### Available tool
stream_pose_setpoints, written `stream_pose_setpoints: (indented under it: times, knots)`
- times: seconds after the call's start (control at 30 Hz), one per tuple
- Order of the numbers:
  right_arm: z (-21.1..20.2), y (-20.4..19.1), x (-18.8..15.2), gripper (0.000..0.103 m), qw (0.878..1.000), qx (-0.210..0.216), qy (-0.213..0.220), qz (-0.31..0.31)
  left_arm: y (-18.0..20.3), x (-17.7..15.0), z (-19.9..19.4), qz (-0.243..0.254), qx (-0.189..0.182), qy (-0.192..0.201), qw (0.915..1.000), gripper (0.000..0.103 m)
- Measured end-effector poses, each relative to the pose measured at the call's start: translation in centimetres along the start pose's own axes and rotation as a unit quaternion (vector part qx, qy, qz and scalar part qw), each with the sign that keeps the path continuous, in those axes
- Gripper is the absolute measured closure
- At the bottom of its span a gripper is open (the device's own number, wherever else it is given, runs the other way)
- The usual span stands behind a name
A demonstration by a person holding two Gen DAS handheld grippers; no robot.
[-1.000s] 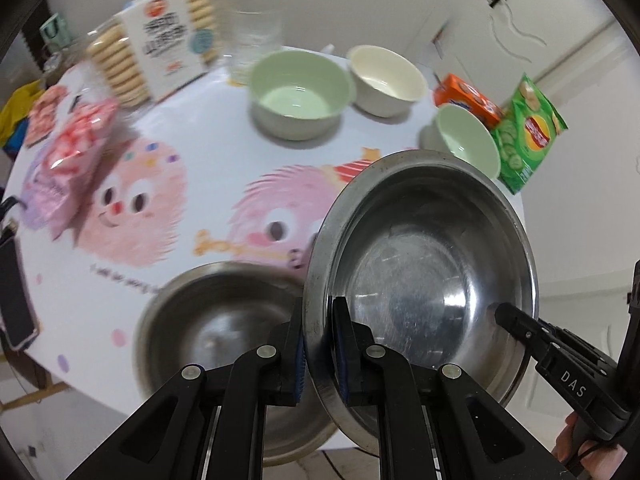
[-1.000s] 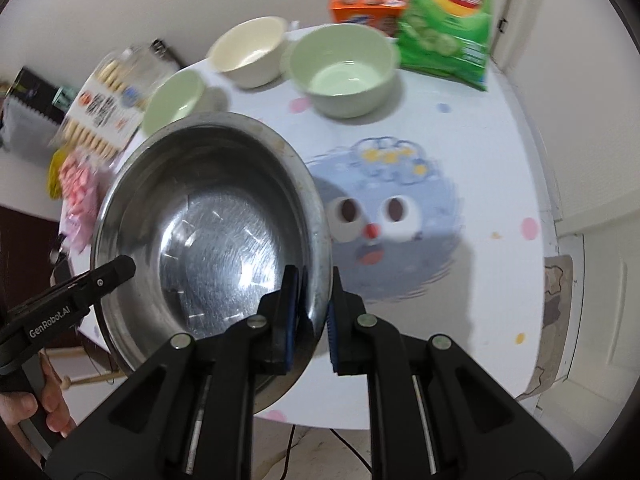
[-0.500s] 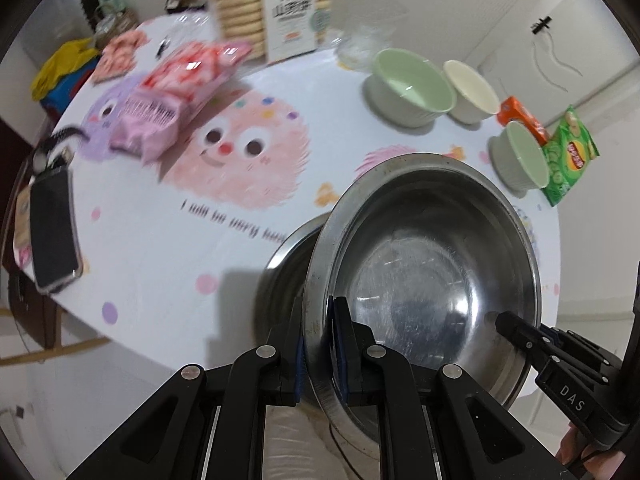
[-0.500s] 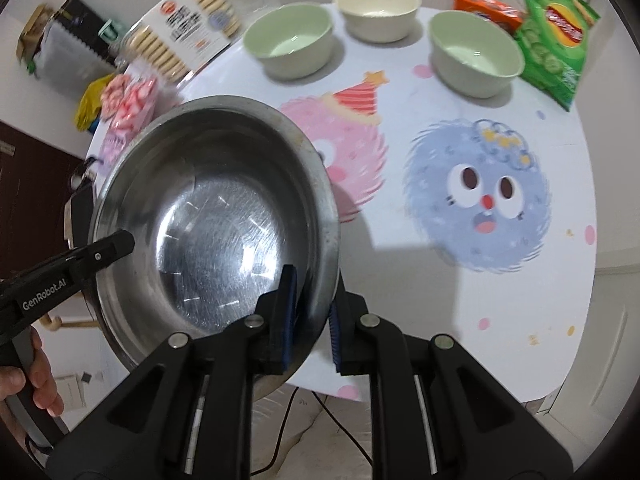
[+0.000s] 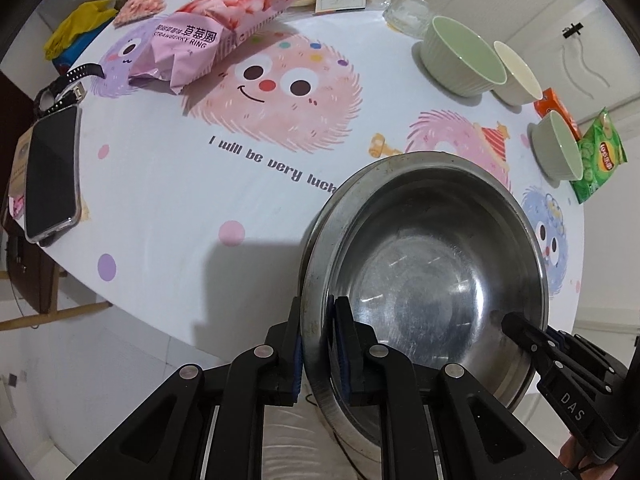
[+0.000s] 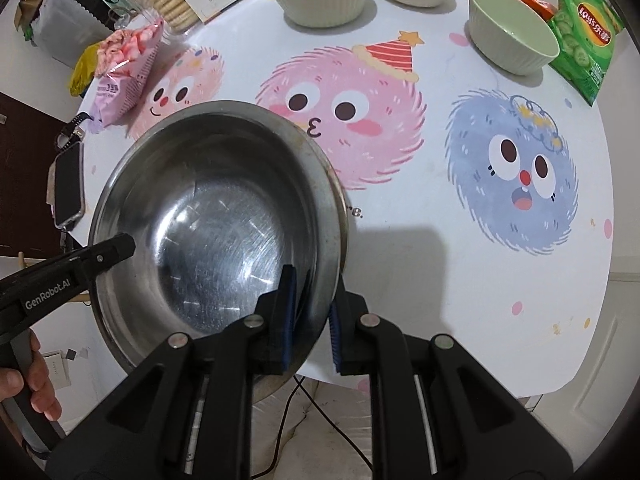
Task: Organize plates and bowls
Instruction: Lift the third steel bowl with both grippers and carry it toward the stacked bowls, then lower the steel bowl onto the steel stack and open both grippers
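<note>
in the left wrist view a phone (image 5: 50, 176) lies at the left edge of the table (image 5: 168, 216), a pink snack bag (image 5: 208, 36) at upper left. at lower centre the left gripper (image 5: 316, 344) is clamped on the rim of a steel bowl (image 5: 432, 272), with a second steel rim (image 5: 320, 216) just behind it. the right gripper (image 5: 516, 324) pinches the bowl's opposite rim at lower right. two green bowls (image 5: 460, 60) and a cream bowl (image 5: 518, 78) stand at upper right.
</note>
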State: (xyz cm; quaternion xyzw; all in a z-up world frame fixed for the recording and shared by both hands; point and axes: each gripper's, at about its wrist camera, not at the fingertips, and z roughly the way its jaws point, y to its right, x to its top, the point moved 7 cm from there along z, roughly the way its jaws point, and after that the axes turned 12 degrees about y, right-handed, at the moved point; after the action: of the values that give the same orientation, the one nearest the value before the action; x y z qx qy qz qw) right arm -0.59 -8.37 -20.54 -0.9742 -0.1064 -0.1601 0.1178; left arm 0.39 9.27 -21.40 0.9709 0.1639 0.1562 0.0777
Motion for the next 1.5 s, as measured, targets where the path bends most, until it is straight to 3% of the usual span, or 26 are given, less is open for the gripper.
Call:
stream_pose_setpoints:
  times: [1.1,1.17,1.27,1.37,1.43,1.5]
  knots:
    - [1.5,-1.0,0.5,0.083,0.997,-0.044,-0.034,-0.054,-0.2,-0.8,2.2,0.009,0.039,-0.028,0.9988,0.082]
    - [1.5,-1.0,0.5,0.082,0.997,-0.046,-0.034,-0.056,-0.4,-0.9,2.4,0.010,0.040,-0.031,0.9987,0.082]
    - [1.5,-0.9,0.4,0.068,0.996,-0.051,-0.035,-0.057,-0.4,-1.0,2.6,0.008,0.039,-0.033,0.9986,0.081]
    - [1.6,-0.7,0.3,0.068,0.996,-0.050,-0.038,-0.057,-0.3,-1.0,2.6,0.010,0.041,-0.033,0.9986,0.081]
    - [1.6,-0.5,0.3,0.064,0.997,-0.049,-0.040,-0.052,-0.4,-1.0,2.6,0.007,0.040,-0.033,0.9987,0.077]
    - [1.5,-0.3,0.4,0.056,0.997,-0.049,-0.038,-0.046,-0.5,-0.8,2.4,0.000,0.035,-0.027,0.9990,0.058]
